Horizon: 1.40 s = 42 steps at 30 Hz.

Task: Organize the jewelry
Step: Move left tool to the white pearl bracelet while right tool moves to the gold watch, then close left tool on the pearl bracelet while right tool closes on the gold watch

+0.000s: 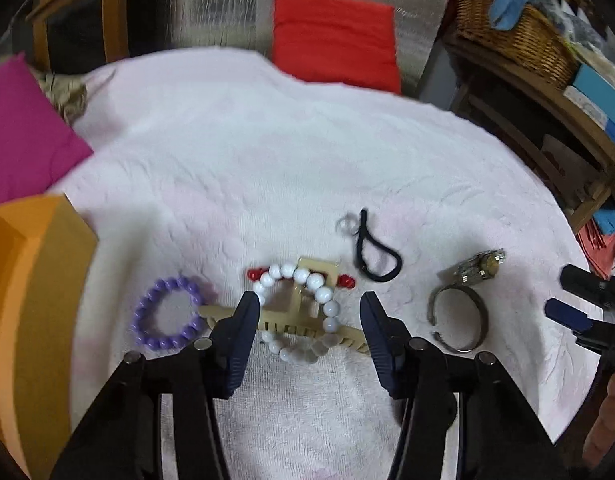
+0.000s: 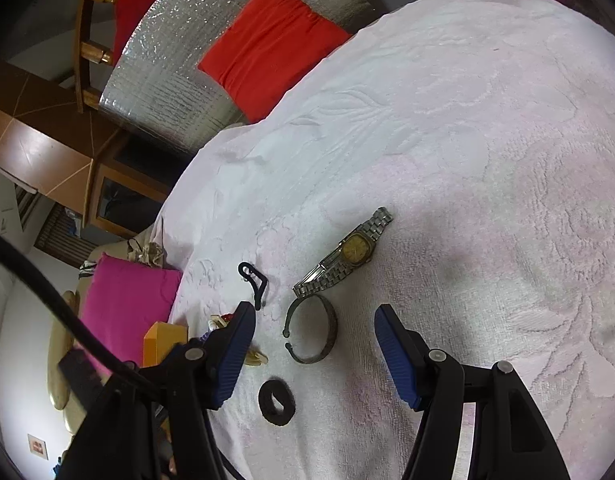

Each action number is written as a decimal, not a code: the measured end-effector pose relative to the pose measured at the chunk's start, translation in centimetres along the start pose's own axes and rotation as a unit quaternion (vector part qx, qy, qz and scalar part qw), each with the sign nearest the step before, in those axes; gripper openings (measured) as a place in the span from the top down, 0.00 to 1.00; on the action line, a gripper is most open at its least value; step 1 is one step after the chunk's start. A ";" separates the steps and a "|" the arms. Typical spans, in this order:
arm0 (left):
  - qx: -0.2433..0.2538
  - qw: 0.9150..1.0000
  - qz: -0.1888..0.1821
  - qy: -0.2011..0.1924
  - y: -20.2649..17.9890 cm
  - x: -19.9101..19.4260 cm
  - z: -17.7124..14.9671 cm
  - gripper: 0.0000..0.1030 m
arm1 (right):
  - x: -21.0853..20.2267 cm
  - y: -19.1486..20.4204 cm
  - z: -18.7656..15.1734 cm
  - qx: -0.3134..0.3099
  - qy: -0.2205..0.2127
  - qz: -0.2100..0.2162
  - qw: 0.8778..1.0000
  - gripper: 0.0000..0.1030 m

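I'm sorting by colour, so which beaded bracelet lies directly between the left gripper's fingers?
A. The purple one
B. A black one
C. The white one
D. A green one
C: the white bead bracelet lies between the left gripper fingers, while the purple bracelet sits off to the side, outside them.

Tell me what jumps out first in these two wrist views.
In the left wrist view, the white bead bracelet lies over a beige hair claw on the pale pink towel, right between the open left gripper fingers, with a purple bead bracelet to its left. In the right wrist view, a metal cuff bangle sits between the open right gripper fingers, a gold-faced wristwatch just beyond it.
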<state>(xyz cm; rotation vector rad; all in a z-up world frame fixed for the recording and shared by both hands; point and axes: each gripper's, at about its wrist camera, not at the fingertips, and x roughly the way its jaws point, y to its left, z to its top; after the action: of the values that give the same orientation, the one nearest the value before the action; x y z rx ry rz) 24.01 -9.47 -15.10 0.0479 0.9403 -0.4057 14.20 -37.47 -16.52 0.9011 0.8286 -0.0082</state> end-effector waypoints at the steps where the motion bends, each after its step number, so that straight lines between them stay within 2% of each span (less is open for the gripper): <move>1: 0.002 1.000 0.001 0.003 -0.1 0.3 -0.1 0.48 | 0.0 0.0 0.0 -0.001 0.000 -0.001 1.000 0.36; 3: 0.010 1.000 0.003 0.005 -0.5 0.6 -0.1 0.49 | -0.1 -0.1 0.1 -0.003 0.000 -0.002 1.000 0.36; 4: 0.015 1.000 0.005 0.006 -0.7 0.7 -0.1 0.52 | -0.1 -0.1 0.1 -0.003 0.000 -0.002 1.000 0.36; 6: 0.025 1.000 0.009 0.007 -1.1 0.8 0.0 0.65 | -0.1 -0.2 0.2 -0.001 0.000 -0.003 1.000 0.36; 8: 0.021 1.000 -0.005 0.010 -1.1 1.1 0.2 0.85 | -0.1 -0.3 0.2 0.000 -0.001 -0.003 1.000 0.36; 12: 0.007 1.000 -0.027 0.005 -0.2 0.7 0.5 0.87 | -0.2 -0.3 0.1 -0.001 -0.001 -0.006 1.000 0.36; 19: -0.015 0.997 -0.064 -0.050 2.6 -4.2 1.0 0.89 | -0.4 0.0 -0.1 -0.004 -0.006 -0.007 1.000 0.36; 24: -0.041 0.993 -0.061 -0.089 5.3 -6.7 1.2 0.89 | -0.2 0.3 -0.2 -0.008 -0.007 -0.007 1.000 0.36; 31: -0.071 0.992 -0.049 -0.088 7.8 -6.9 1.0 0.89 | -0.2 0.3 0.0 -0.008 -0.008 -0.009 1.000 0.36; 36: -0.073 0.990 -0.056 -0.104 7.8 -8.2 0.8 0.89 | 0.3 -0.1 0.9 -0.008 -0.004 -0.012 1.000 0.36; 42: -0.058 0.990 -0.065 -0.115 6.5 -8.8 0.9 0.89 | 2.9 -1.5 2.4 0.031 0.018 -0.007 0.999 0.36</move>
<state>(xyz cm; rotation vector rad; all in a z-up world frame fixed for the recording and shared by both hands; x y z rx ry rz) 22.46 -0.81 -8.44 -0.1633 0.7399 -0.4659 17.22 -39.18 -18.60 0.9570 0.8716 -0.0304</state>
